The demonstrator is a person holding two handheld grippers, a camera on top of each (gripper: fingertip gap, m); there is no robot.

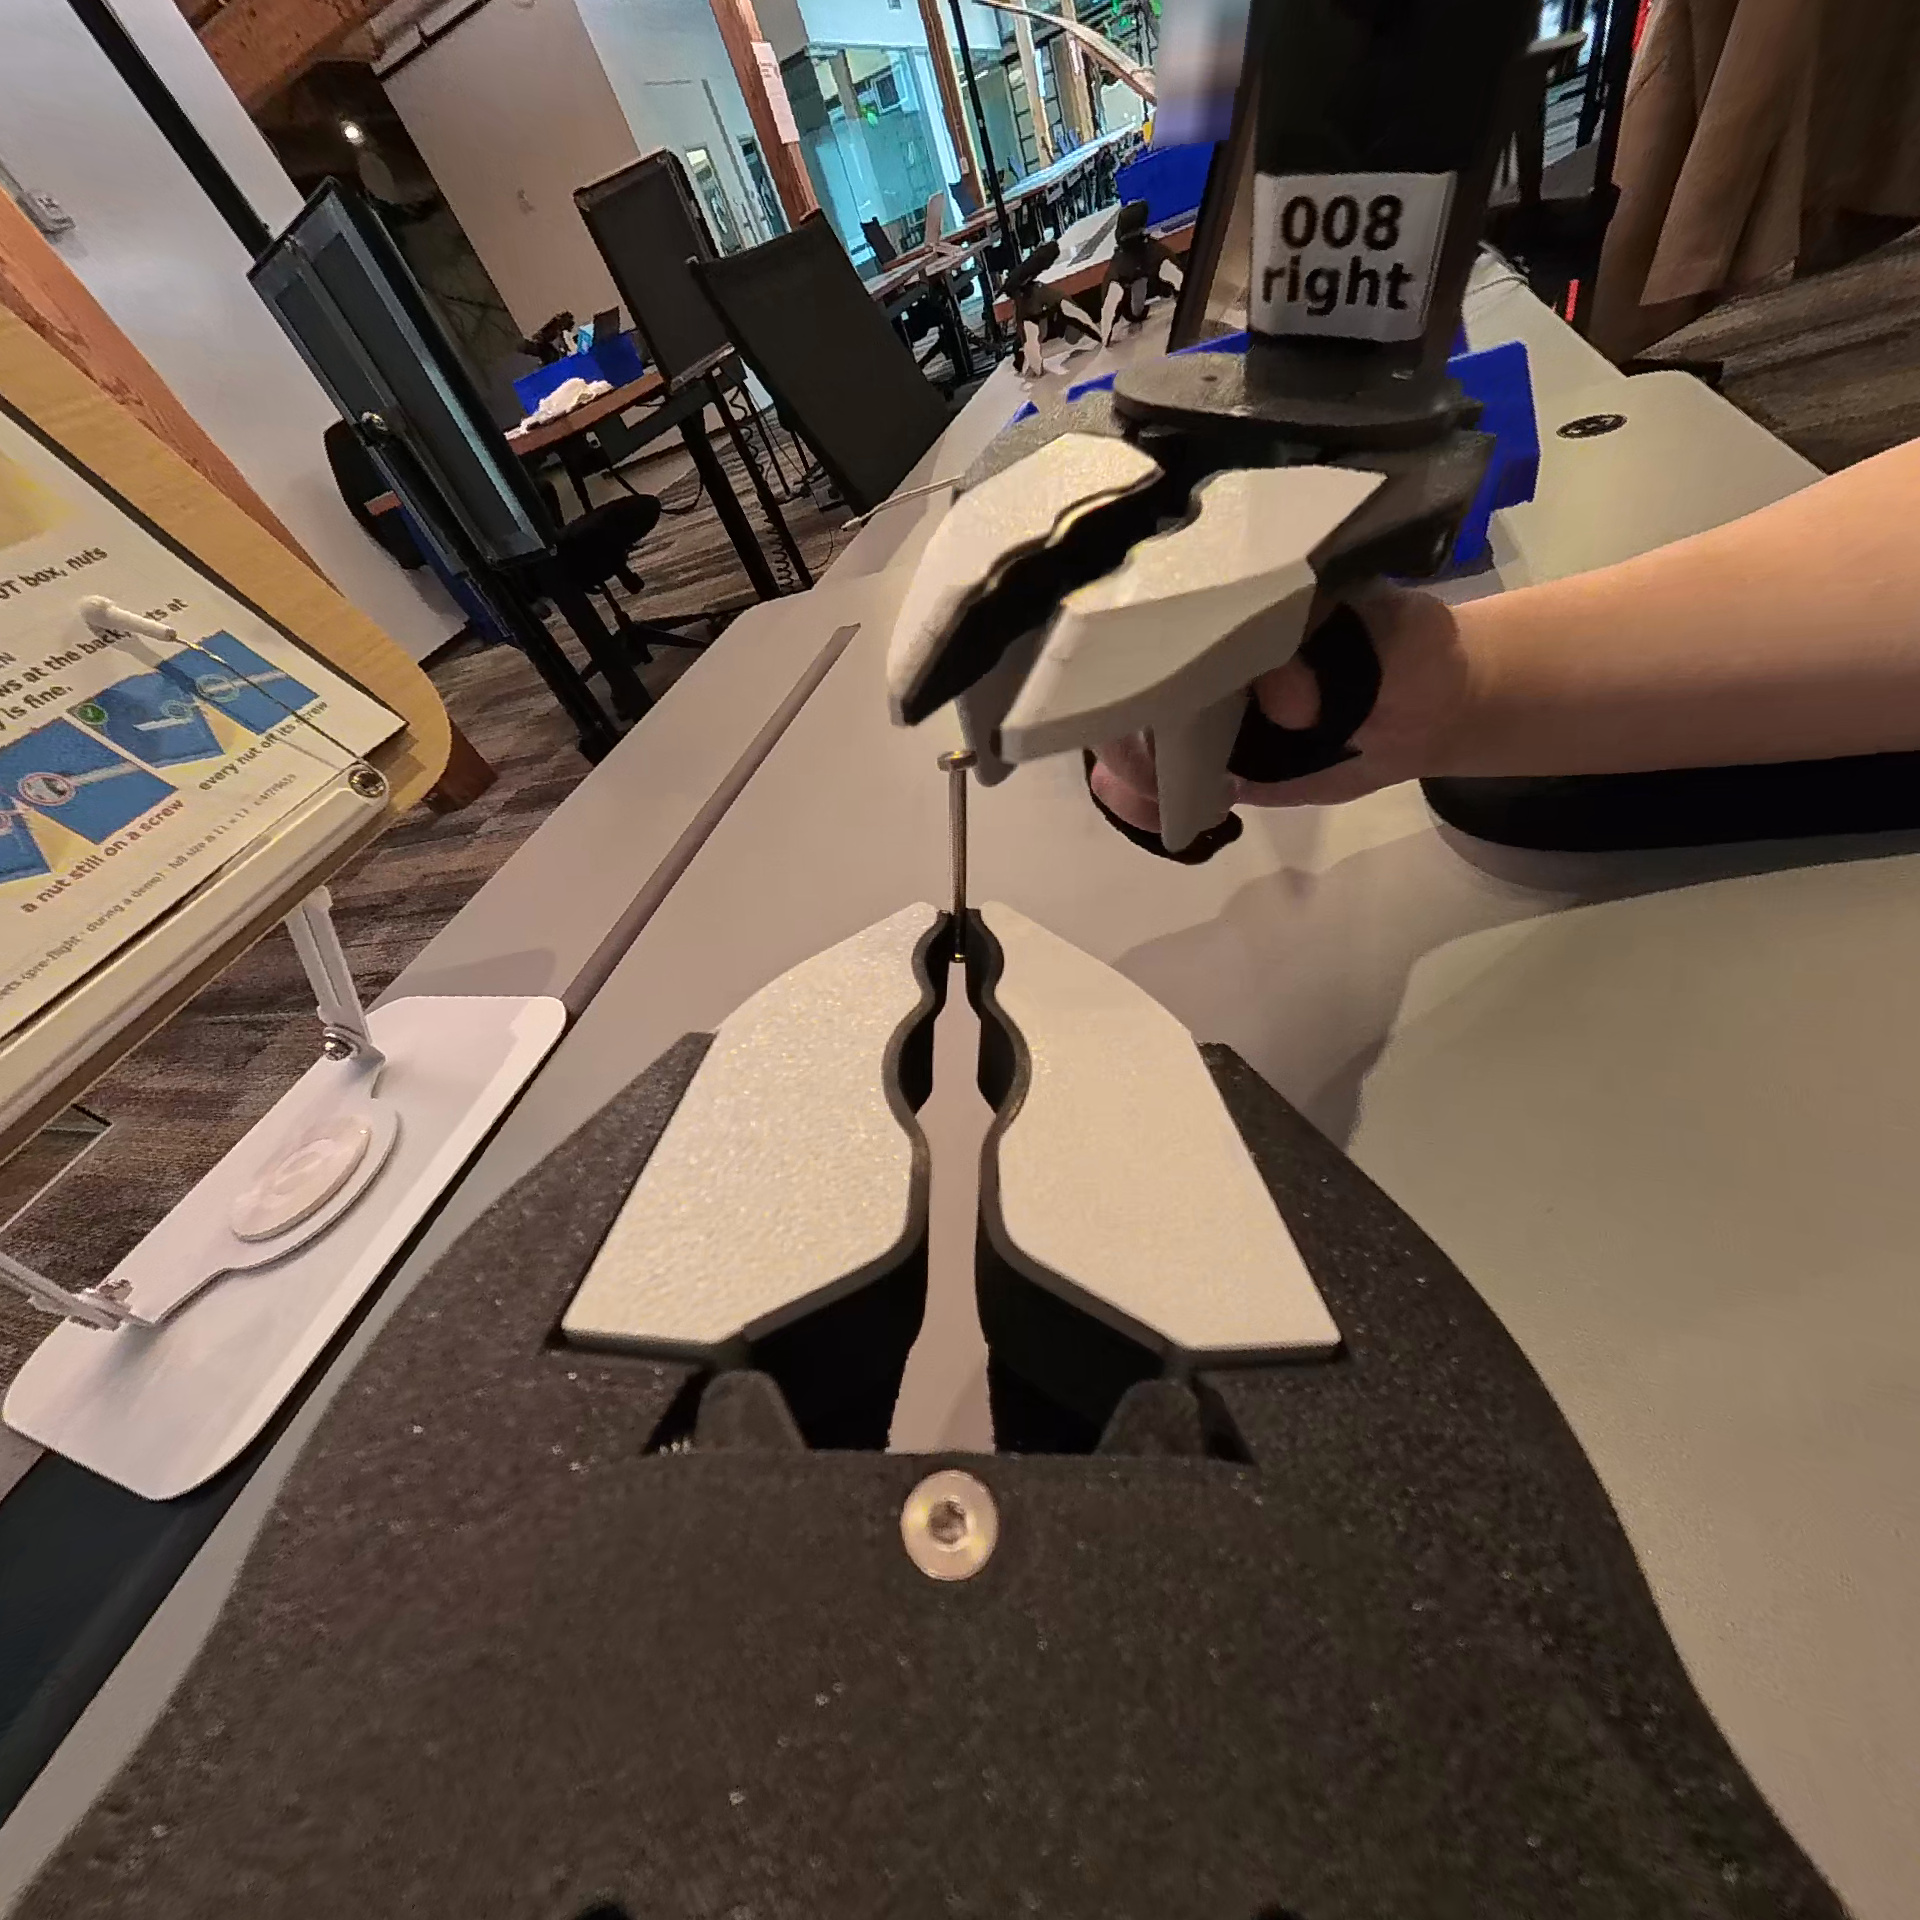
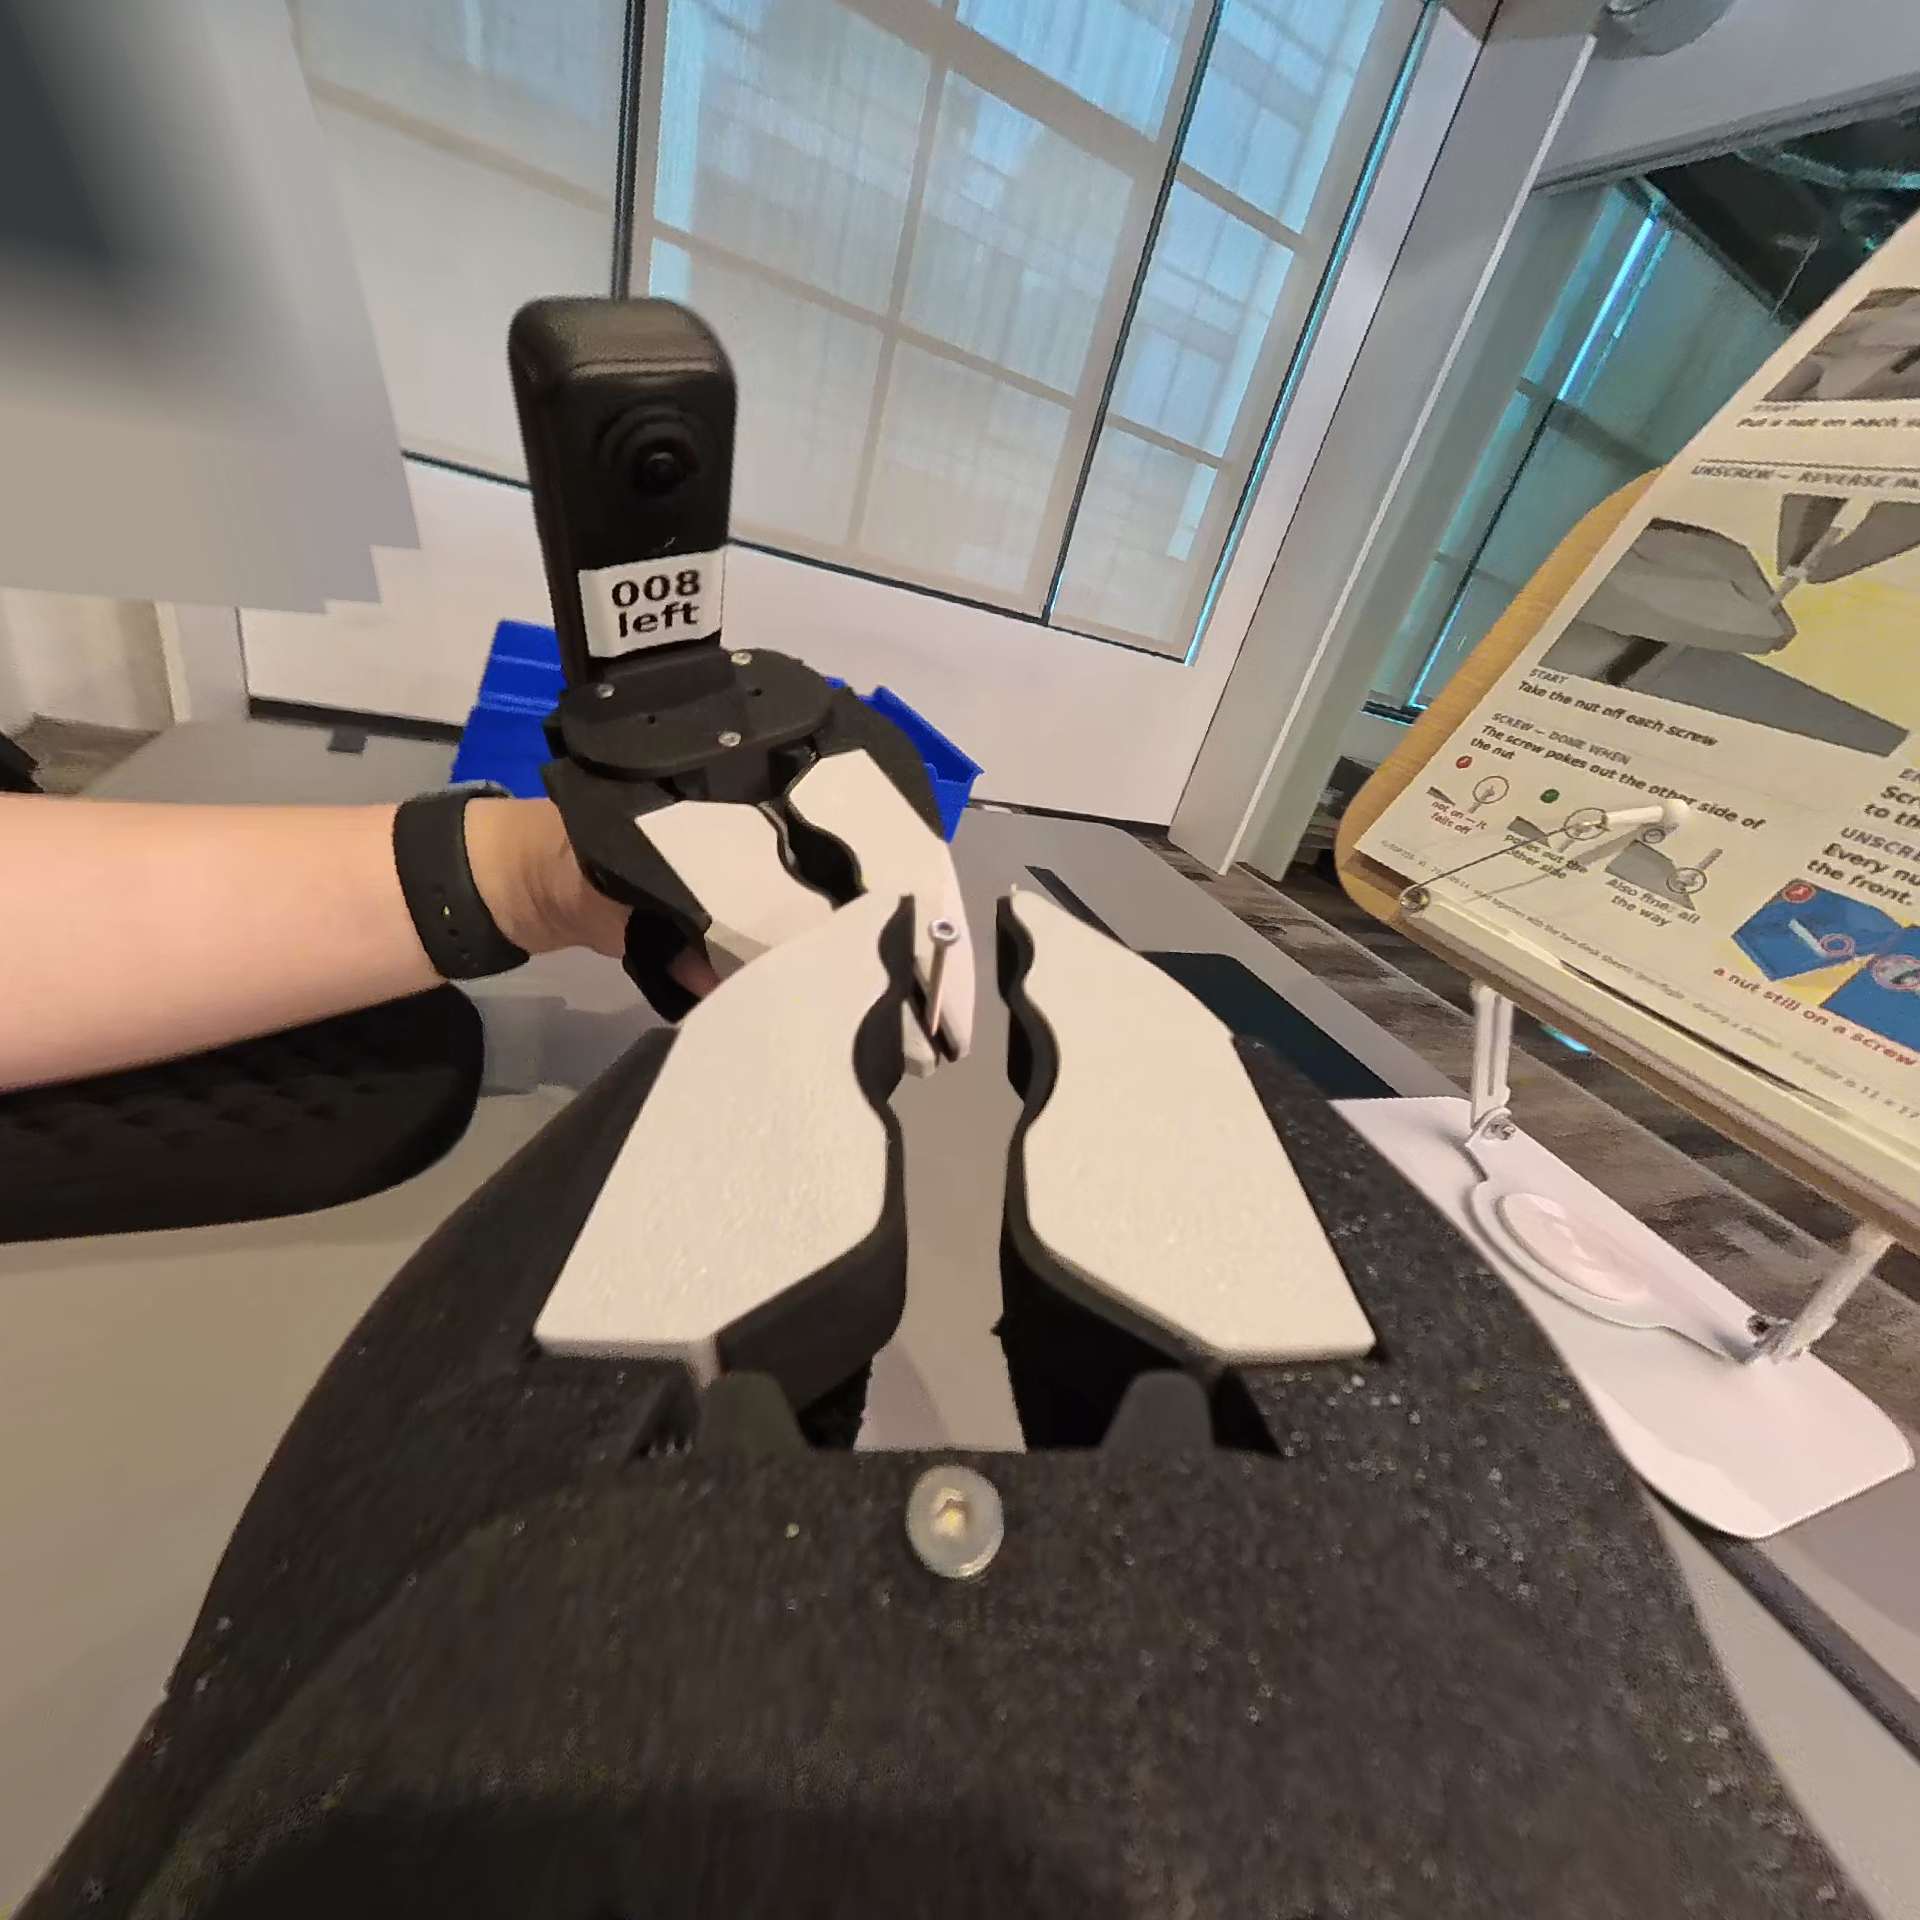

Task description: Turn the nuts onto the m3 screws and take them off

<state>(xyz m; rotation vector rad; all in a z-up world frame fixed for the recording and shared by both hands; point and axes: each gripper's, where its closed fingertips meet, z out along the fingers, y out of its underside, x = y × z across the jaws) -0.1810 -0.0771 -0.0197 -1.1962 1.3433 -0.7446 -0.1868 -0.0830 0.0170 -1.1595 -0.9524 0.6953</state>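
One screw (image 1: 954, 836) is in view, a thin metal one standing upright. Two grippers show: the left gripper (image 1: 957, 928) and the right gripper (image 1: 961, 764), each with two pale fingers (image 1: 790, 1132), four in all. One hand (image 1: 1382, 696) shows in each wrist view. One instruction board (image 2: 1704, 748) stands on one white stand (image 2: 1662, 1382). Whether a nut sits between the left fingers cannot be told. Blue bins (image 2: 717, 727) sit behind; their count is unclear.

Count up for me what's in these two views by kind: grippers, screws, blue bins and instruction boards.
Grippers: 2, the left gripper and the right gripper
Screws: 1, the screw, clamped by the left gripper
Blue bins: 2
Instruction boards: 1
Total: 6
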